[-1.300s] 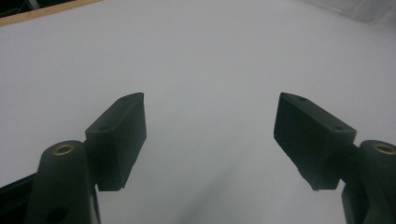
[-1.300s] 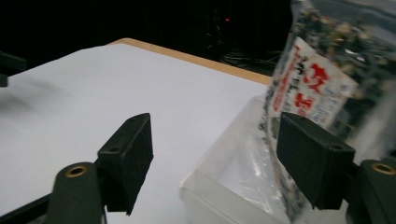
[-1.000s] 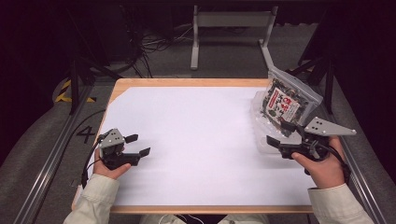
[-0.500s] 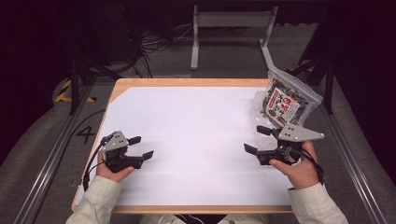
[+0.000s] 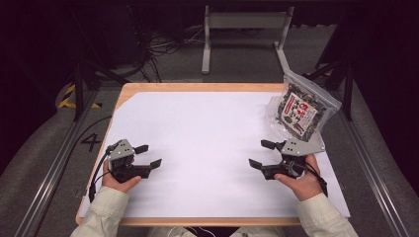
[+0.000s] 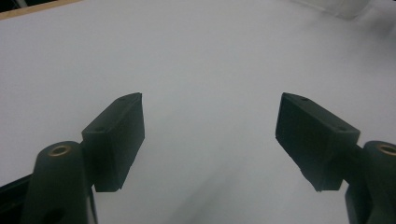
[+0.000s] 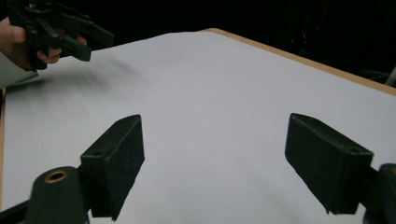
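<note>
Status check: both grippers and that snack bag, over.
Left gripper open, empty. Right gripper open, empty, beside the snack bag, not touching. Bag lies at table's far right corner. White sheet between grippers bare.

Snack bag far right on sheet; sheet on table.

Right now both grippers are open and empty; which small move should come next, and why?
Probably turn the right gripper back toward the snack bag at the table's far right. The bag is the one object there; the left gripper is far across the white sheet.
</note>
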Motion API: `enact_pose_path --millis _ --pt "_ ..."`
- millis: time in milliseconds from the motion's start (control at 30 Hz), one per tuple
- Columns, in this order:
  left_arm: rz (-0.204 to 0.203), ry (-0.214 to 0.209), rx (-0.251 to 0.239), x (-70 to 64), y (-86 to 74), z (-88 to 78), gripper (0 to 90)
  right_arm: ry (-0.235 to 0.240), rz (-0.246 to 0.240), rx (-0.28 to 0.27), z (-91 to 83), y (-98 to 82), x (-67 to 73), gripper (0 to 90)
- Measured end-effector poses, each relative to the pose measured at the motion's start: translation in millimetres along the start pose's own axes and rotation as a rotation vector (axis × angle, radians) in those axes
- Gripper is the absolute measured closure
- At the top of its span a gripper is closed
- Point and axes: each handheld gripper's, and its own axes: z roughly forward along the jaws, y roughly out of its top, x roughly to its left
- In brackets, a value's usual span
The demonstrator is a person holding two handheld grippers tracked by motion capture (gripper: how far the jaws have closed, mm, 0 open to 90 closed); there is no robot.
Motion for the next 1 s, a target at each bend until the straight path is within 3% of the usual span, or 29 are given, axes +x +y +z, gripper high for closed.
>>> enact_pose_path --millis 133,200,533,733,800,1000 --pt "0.001 -0.002 -0.004 -0.4 -0.7 0.9 24.9 0.006 0.0 0.022 7.8 -9.9 -2.7 19.7" --pt "-0.021 -0.011 -0.012 -0.3 -2.2 1.5 24.9 -0.002 0.001 0.03 10.6 -14.5 -4.1 19.6" --pt "-0.035 -0.025 -0.015 -1.0 -4.8 4.4 24.9 -0.033 0.027 0.123 27.1 -34.7 -5.5 20.4" --pt "-0.033 -0.031 -0.013 -1.8 -5.5 5.6 24.9 -0.043 0.038 0.183 33.2 -43.6 -5.8 20.2" --pt "-0.03 -0.032 -0.012 -2.4 -5.7 6.2 24.9 -0.053 0.018 0.198 34.6 -44.3 -4.8 19.7" --pt "-0.013 -0.026 0.006 -3.3 -5.9 8.2 24.8 -0.049 0.015 0.206 35.5 -44.2 -4.5 19.8"
